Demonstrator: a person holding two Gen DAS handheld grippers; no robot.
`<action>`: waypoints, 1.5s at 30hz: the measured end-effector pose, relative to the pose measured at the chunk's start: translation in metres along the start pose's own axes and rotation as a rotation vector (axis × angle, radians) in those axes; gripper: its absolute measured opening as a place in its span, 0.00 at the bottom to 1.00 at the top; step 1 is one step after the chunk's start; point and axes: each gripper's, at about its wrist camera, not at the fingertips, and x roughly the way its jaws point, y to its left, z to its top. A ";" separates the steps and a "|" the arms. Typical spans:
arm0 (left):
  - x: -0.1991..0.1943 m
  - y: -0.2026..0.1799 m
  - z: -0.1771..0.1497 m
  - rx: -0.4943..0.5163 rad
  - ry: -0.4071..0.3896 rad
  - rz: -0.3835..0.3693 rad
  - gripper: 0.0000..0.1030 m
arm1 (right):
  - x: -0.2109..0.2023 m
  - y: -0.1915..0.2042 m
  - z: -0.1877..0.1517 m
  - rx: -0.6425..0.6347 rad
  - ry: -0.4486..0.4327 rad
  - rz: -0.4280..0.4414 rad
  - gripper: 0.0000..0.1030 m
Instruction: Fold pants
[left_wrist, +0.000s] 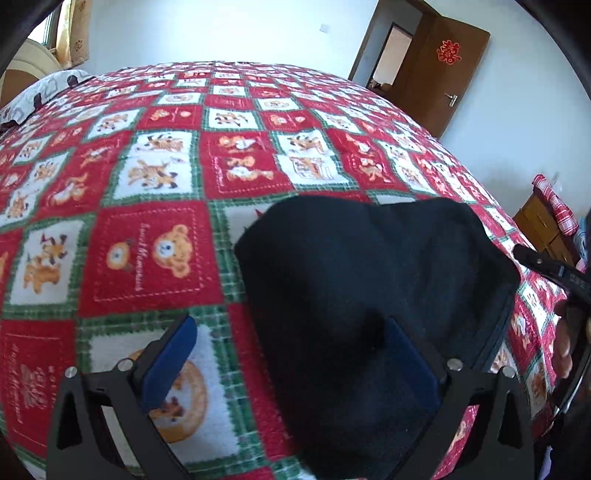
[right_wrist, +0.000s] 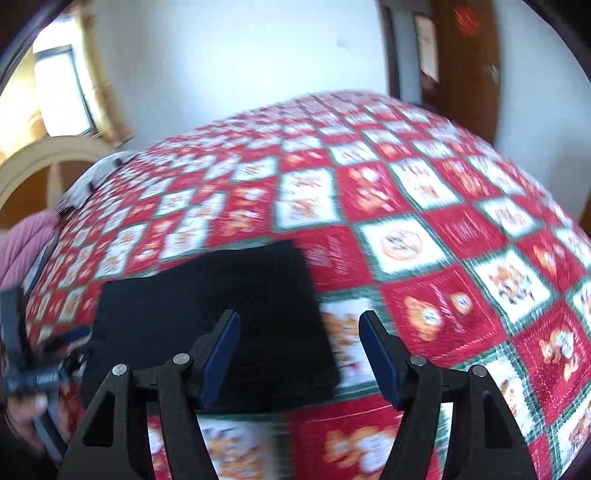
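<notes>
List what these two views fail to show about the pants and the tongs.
- Pants, left wrist view: near end cut off by the bottom edge; solid black hides fold lines.
- Pants, right wrist view: motion blur smears the edges; layers unreadable.
- Right tongs, left wrist view: cut off by the right edge.
- Left tongs, right wrist view: blurred at the left edge; opening unreadable there.

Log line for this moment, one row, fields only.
left gripper: open, over pants | right gripper: open, holding nothing | black pants: folded, flat on checked blanket
</notes>
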 end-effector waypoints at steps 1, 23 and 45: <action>0.000 -0.001 0.000 0.002 -0.005 0.005 1.00 | 0.003 -0.008 0.000 0.010 0.013 0.004 0.66; 0.004 -0.009 -0.004 -0.020 0.003 -0.115 0.42 | 0.043 -0.040 -0.014 0.171 0.150 0.300 0.28; -0.124 0.071 -0.010 -0.109 -0.174 -0.057 0.15 | -0.046 0.078 0.023 -0.052 0.004 0.430 0.25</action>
